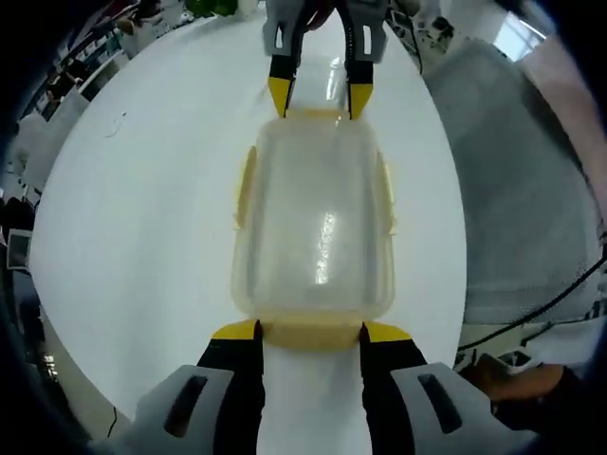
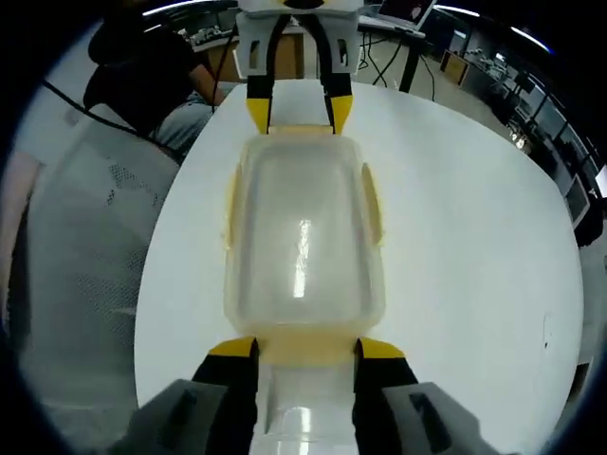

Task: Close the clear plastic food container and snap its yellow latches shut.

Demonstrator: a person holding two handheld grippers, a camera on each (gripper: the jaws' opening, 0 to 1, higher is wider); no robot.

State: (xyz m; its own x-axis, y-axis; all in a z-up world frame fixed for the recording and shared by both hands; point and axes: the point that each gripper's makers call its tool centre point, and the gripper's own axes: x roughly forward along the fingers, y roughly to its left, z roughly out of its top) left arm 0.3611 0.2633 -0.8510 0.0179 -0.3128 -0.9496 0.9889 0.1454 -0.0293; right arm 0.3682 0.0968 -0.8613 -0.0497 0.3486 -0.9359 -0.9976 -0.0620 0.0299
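A clear plastic container (image 1: 313,227) with its lid on lies lengthwise on the white round table (image 1: 142,218). Pale yellow latches (image 1: 245,190) run along its long sides and its two short ends. My left gripper (image 1: 311,334) stands open at the near short end, with the end latch between its yellow tips. At the far end my right gripper (image 1: 320,100) faces it, also open, its tips straddling that end's latch. In the right gripper view the same container (image 2: 303,237) lies between my right gripper (image 2: 305,351) below and my left gripper (image 2: 299,118) above.
A grey mesh chair (image 1: 531,190) stands close to the table's edge, also seen as the chair (image 2: 76,237) in the right gripper view. A person in dark clothes (image 2: 142,76) sits beyond it. Desks with equipment (image 2: 493,66) line the background. Bare table top (image 2: 474,237) lies beside the container.
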